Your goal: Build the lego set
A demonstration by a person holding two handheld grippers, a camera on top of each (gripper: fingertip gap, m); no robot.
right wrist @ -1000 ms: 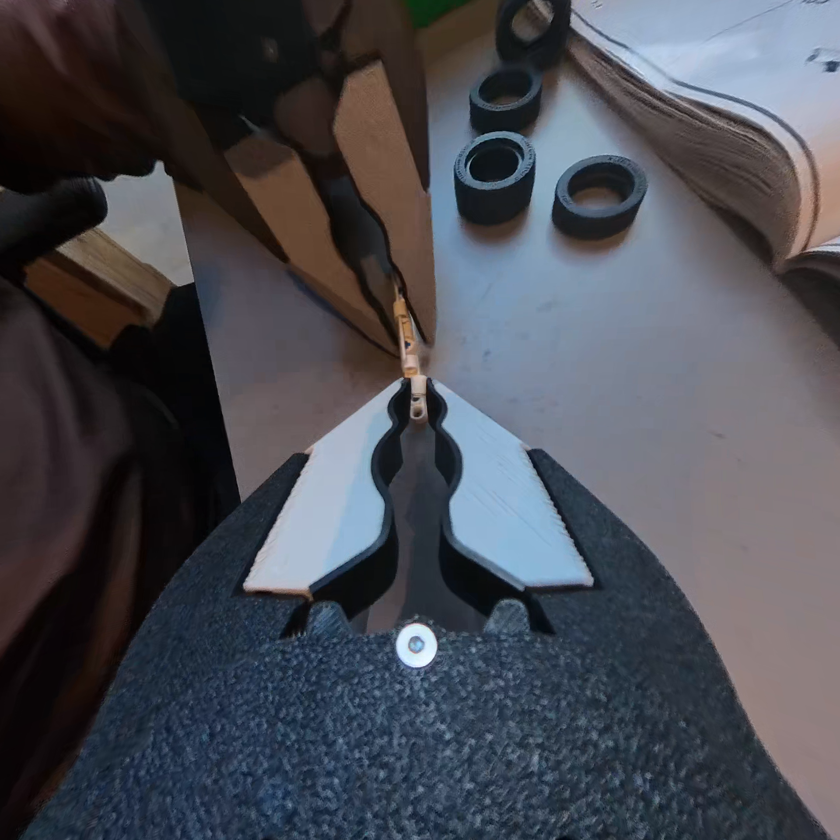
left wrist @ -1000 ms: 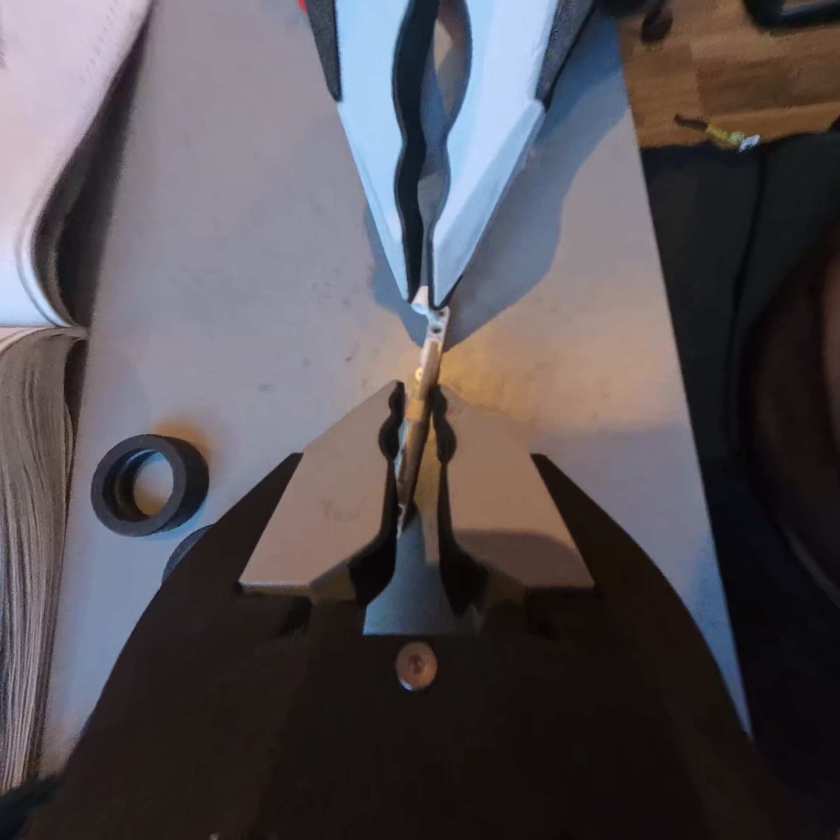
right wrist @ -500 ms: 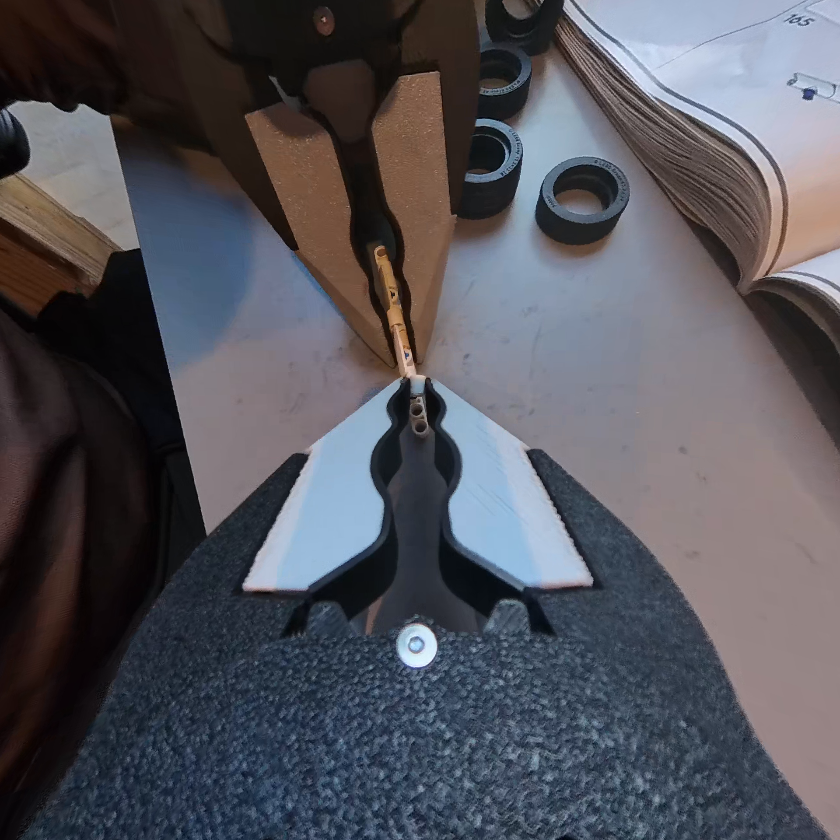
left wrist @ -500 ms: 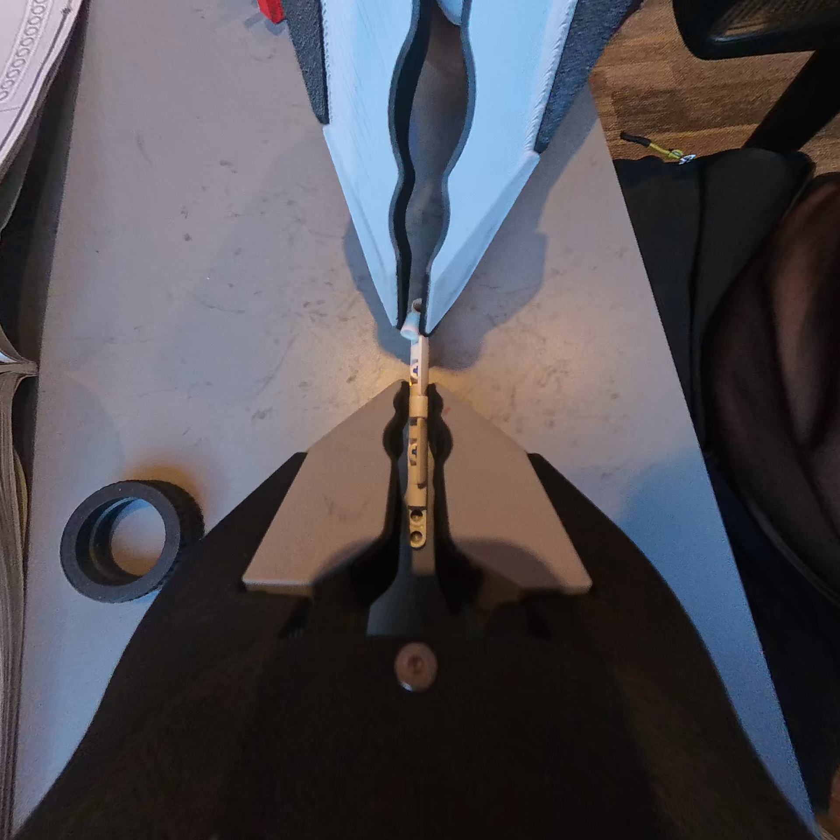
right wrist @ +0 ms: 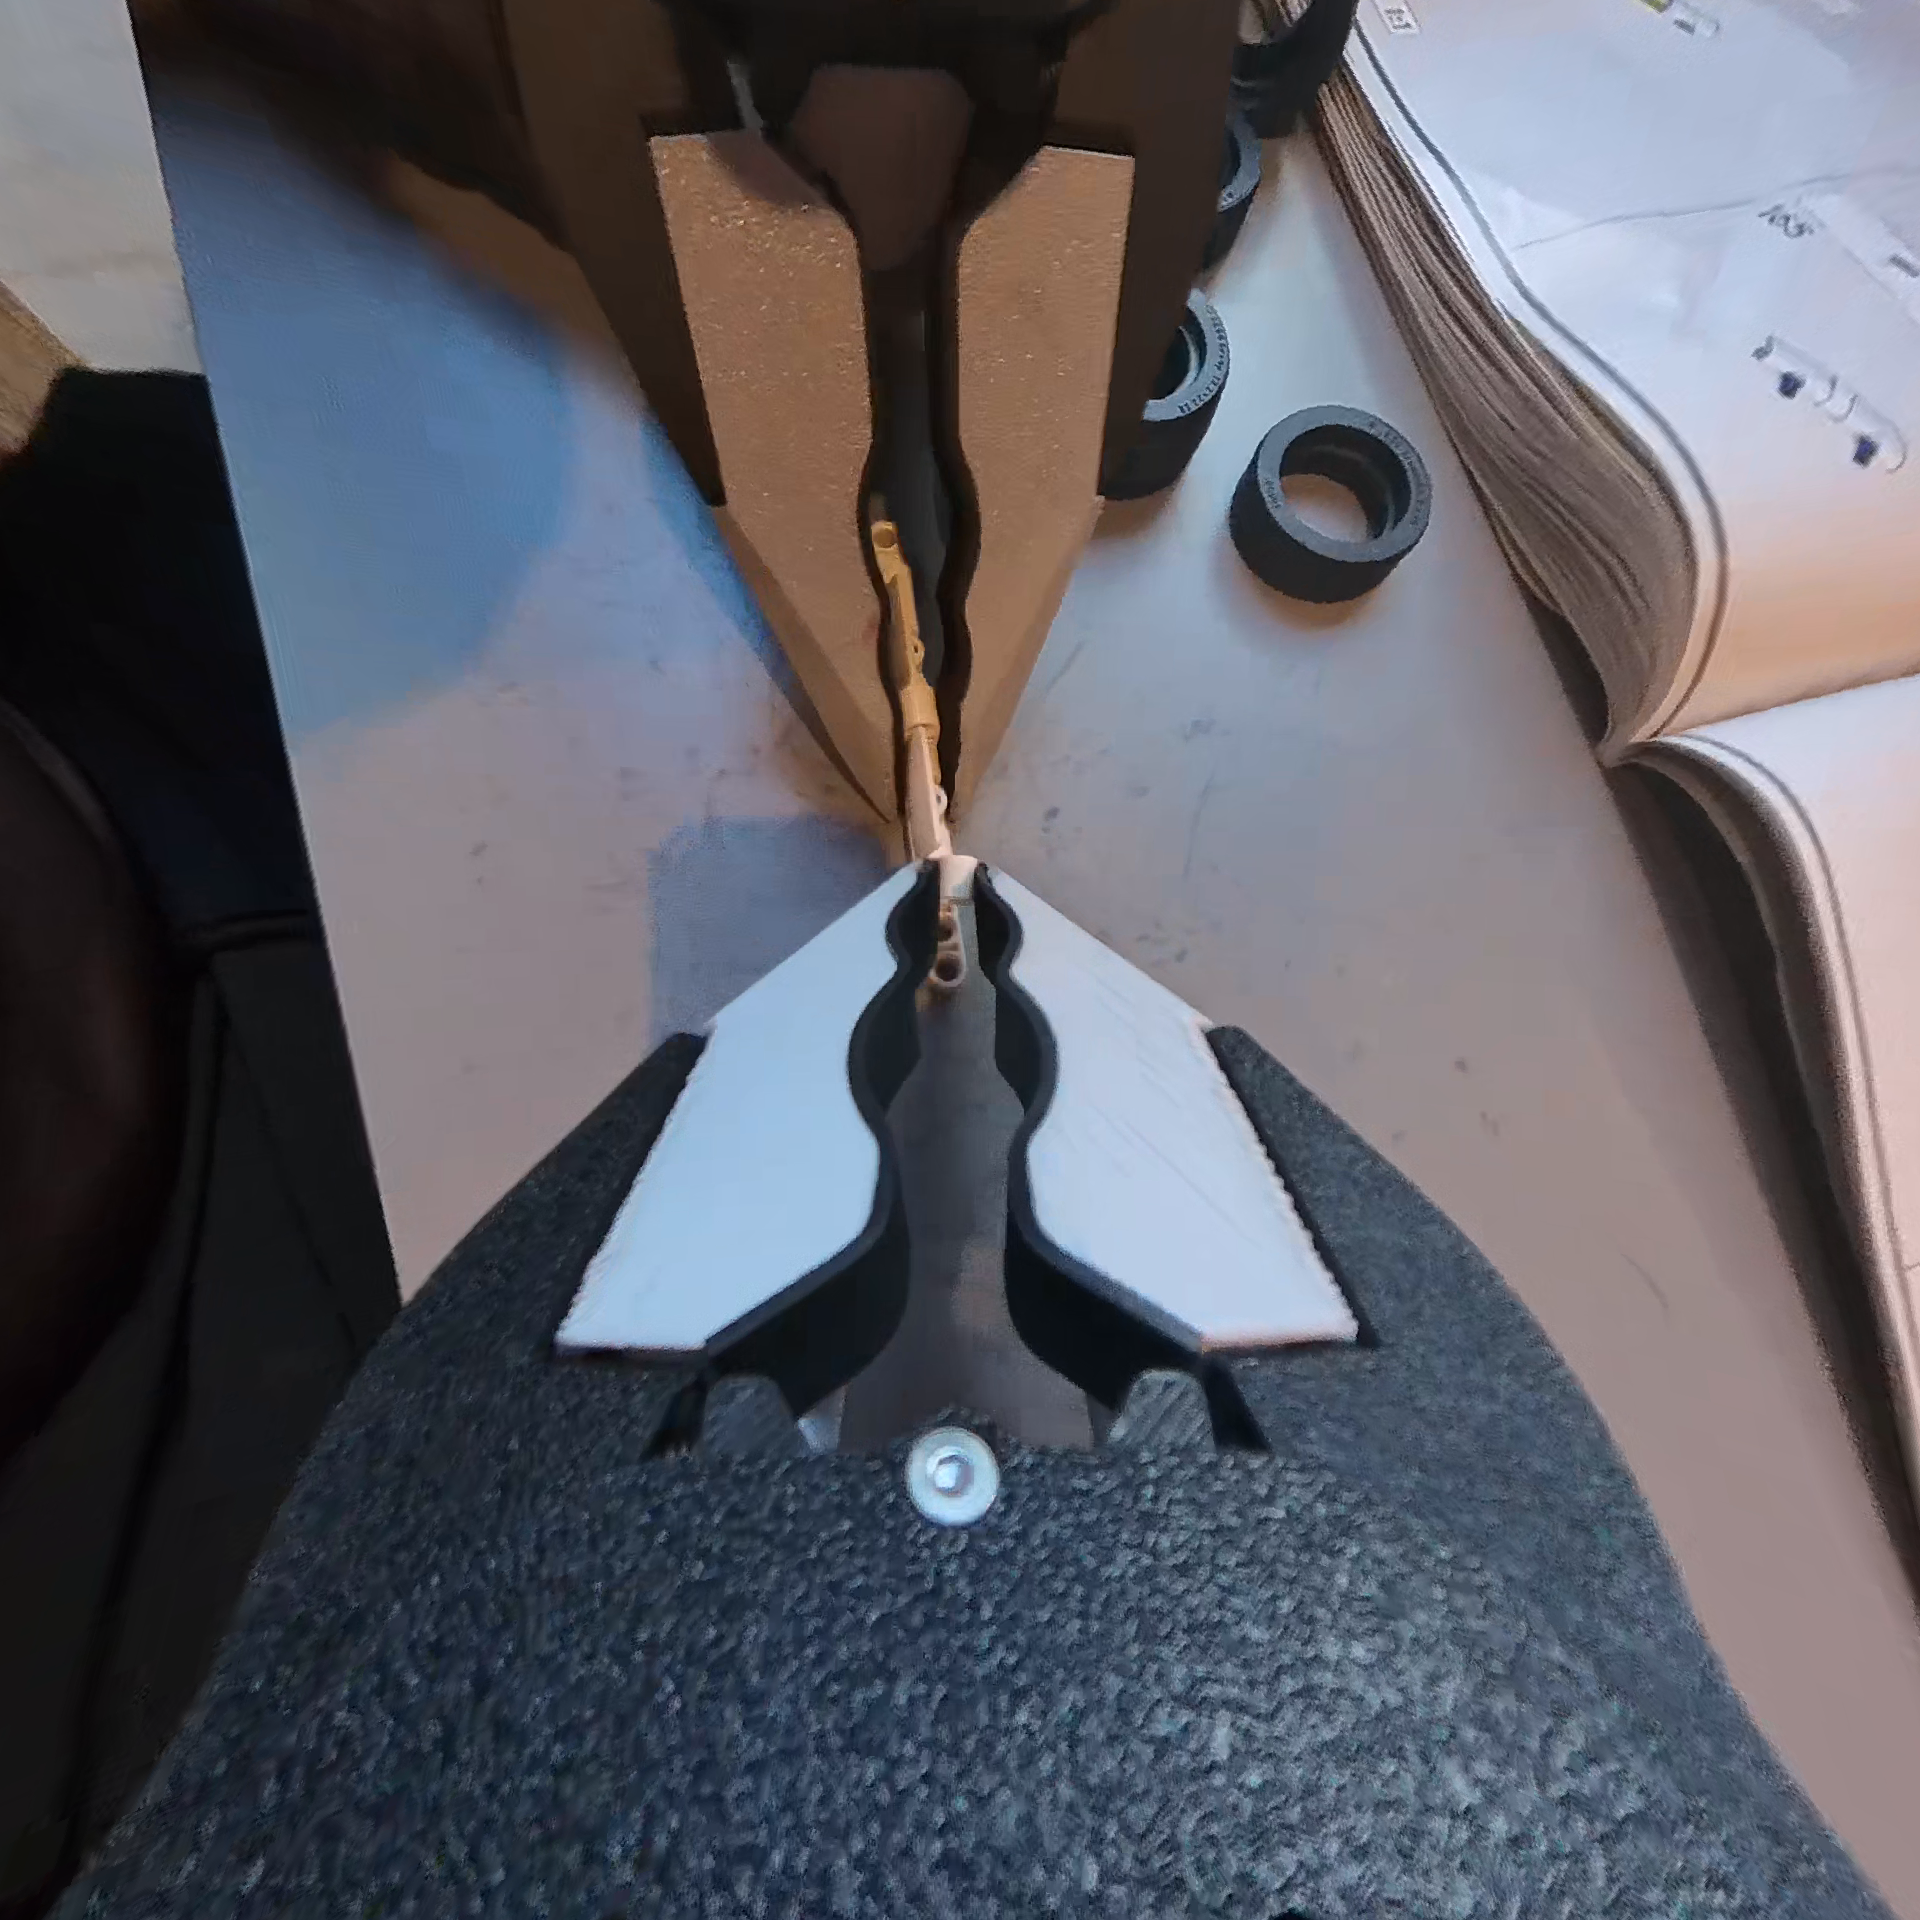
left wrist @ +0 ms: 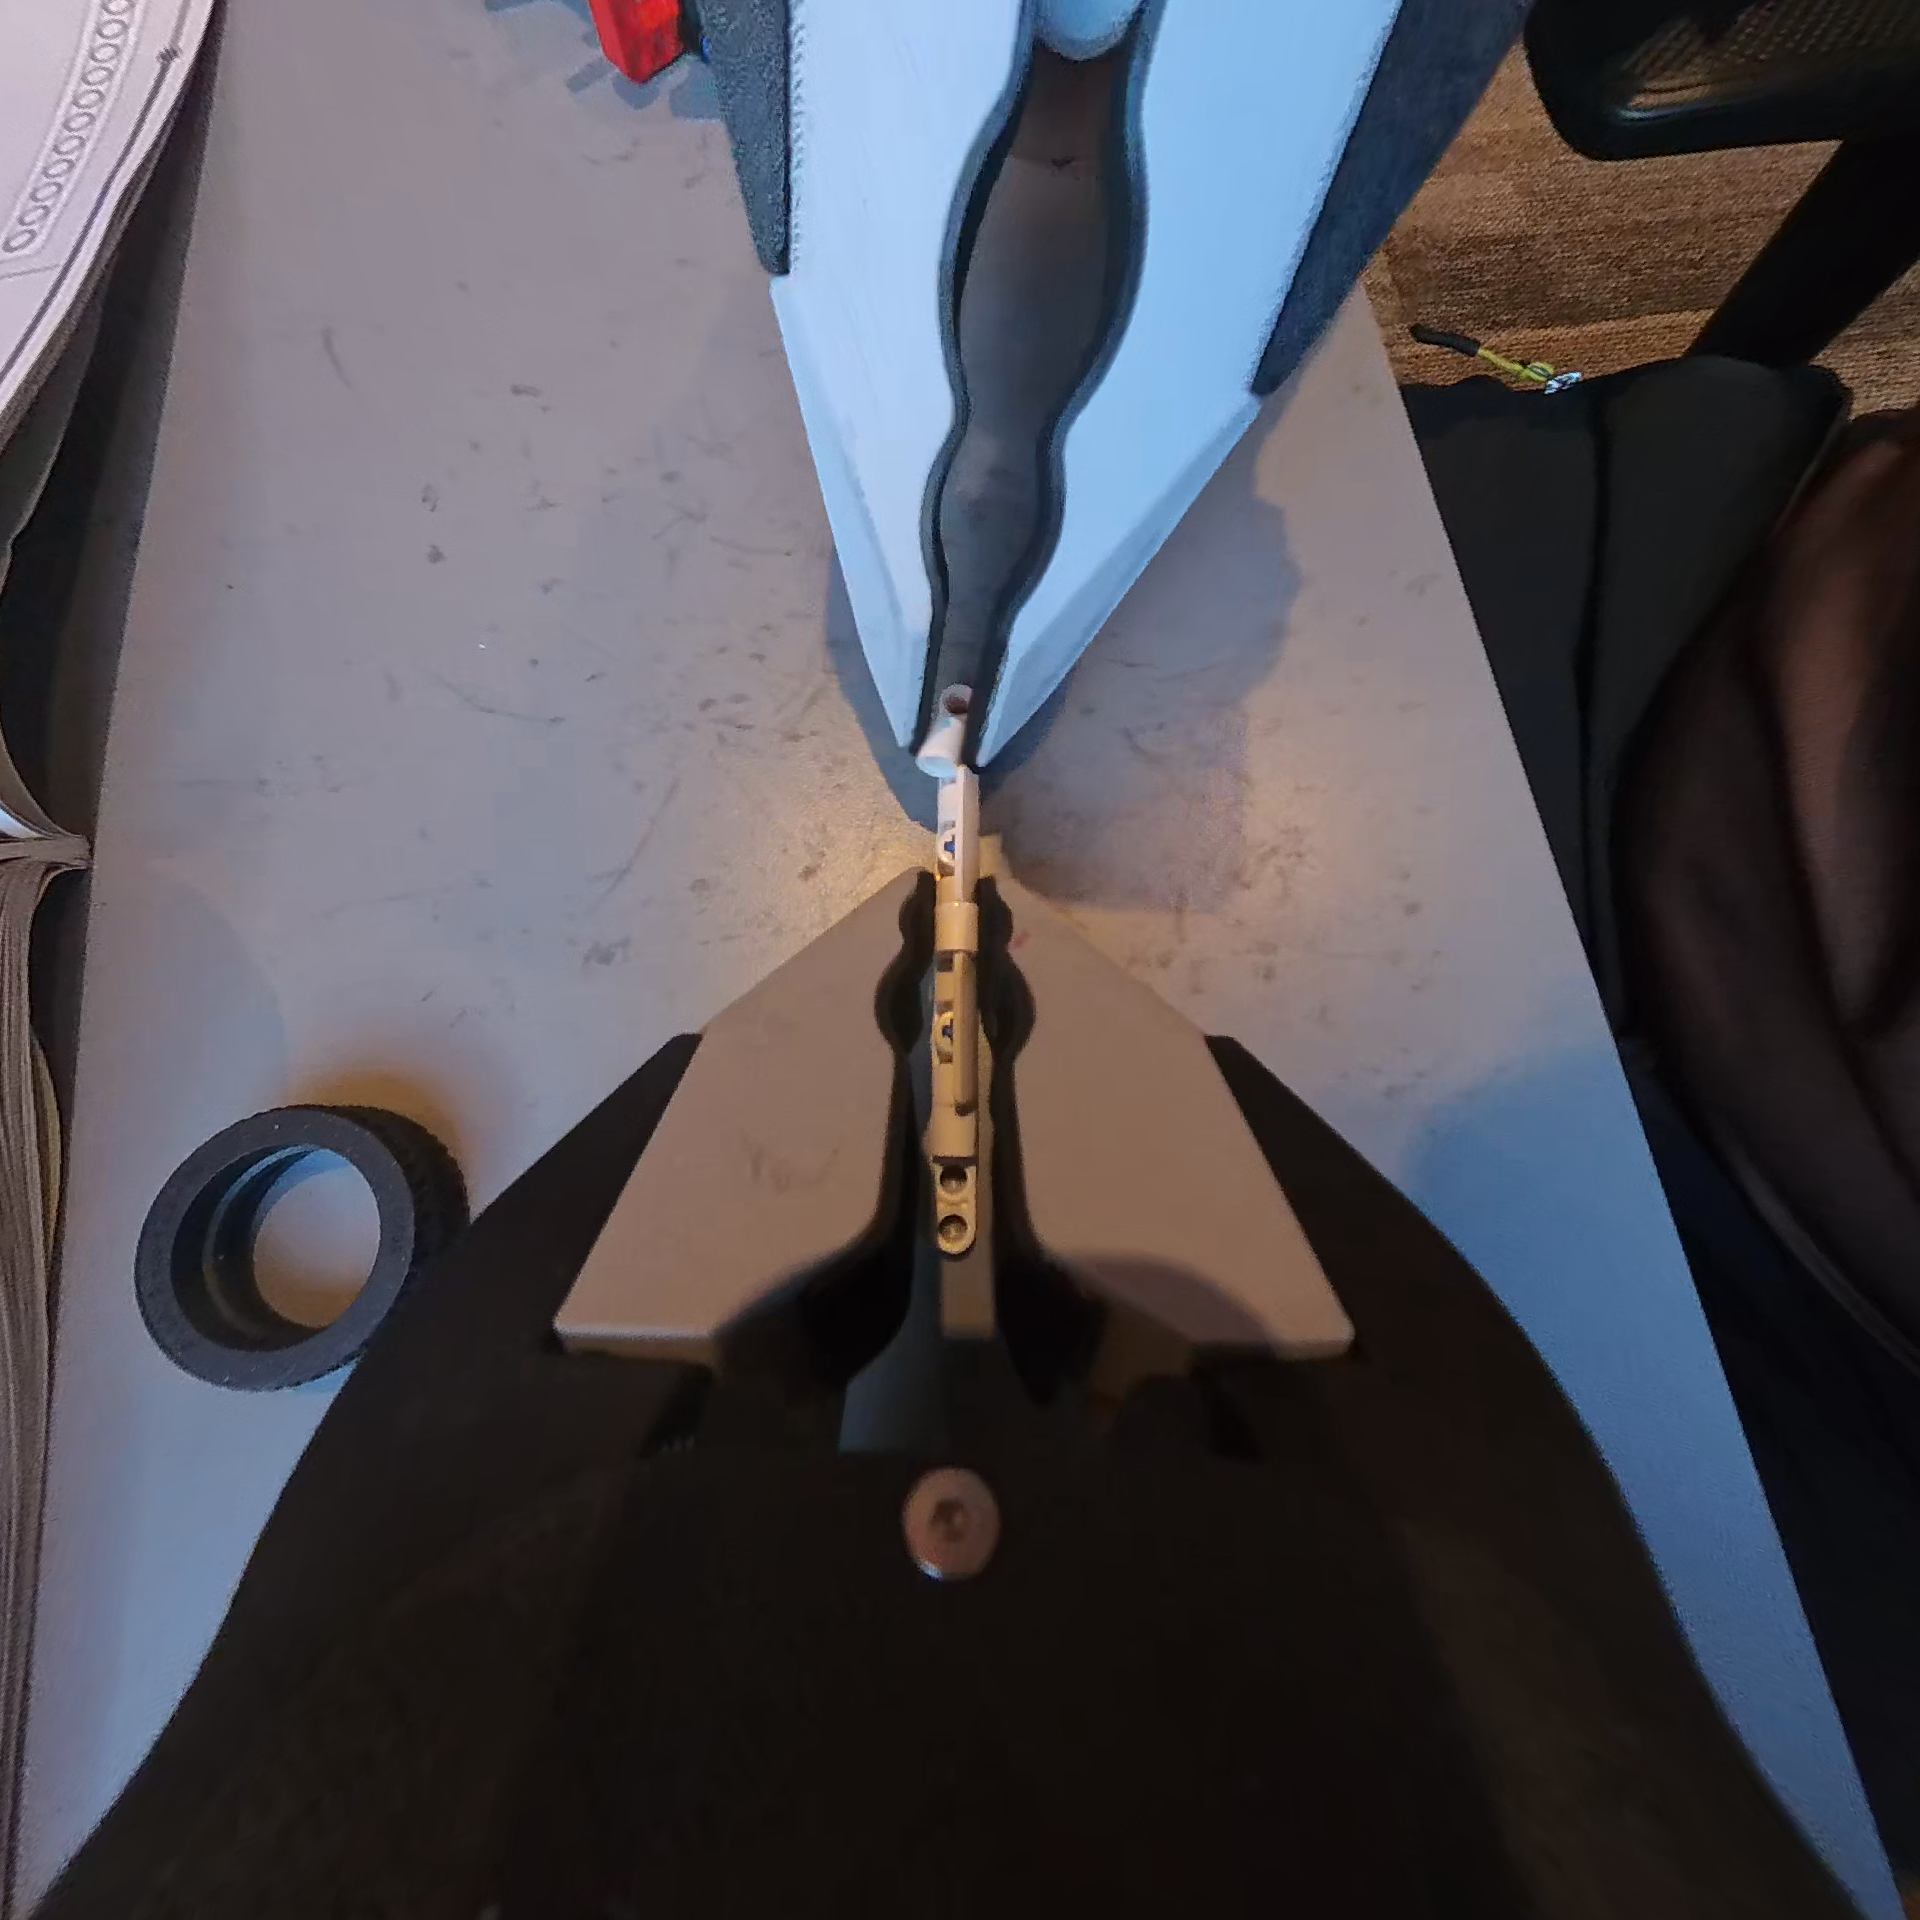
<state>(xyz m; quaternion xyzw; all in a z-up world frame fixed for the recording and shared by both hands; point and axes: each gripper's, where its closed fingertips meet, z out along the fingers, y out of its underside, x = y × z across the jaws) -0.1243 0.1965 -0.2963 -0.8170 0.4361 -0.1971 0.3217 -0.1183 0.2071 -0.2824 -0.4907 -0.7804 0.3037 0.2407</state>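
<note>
My left gripper (left wrist: pixel 954 883) is shut on a thin tan beam assembly (left wrist: pixel 954 1049) that runs lengthwise between its fingers and pokes out past the tips. My right gripper (right wrist: pixel 948 871) faces it tip to tip and is shut on a small white connector piece (right wrist: pixel 945 940) at the beam's far end. In the left wrist view the right gripper (left wrist: pixel 951 732) comes in from the top with the white connector (left wrist: pixel 943 740) at its tips. In the right wrist view the left gripper (right wrist: pixel 920 805) comes in from the top holding the tan beam (right wrist: pixel 906 665). Both hover just above the grey table (left wrist: pixel 436 582).
A black rubber tyre (left wrist: pixel 293 1247) lies left of my left gripper; it and others (right wrist: pixel 1332 511) show in the right wrist view. An open instruction book (right wrist: pixel 1683 436) lies along one side. A red piece (left wrist: pixel 639 31) is at the far edge. The table edge (left wrist: pixel 1496 727) and a dark chair are close.
The two grippers have squared up, now facing tip to tip in line. The tan beam has turned so it lies straight between my left fingers. The view has moved closer.
</note>
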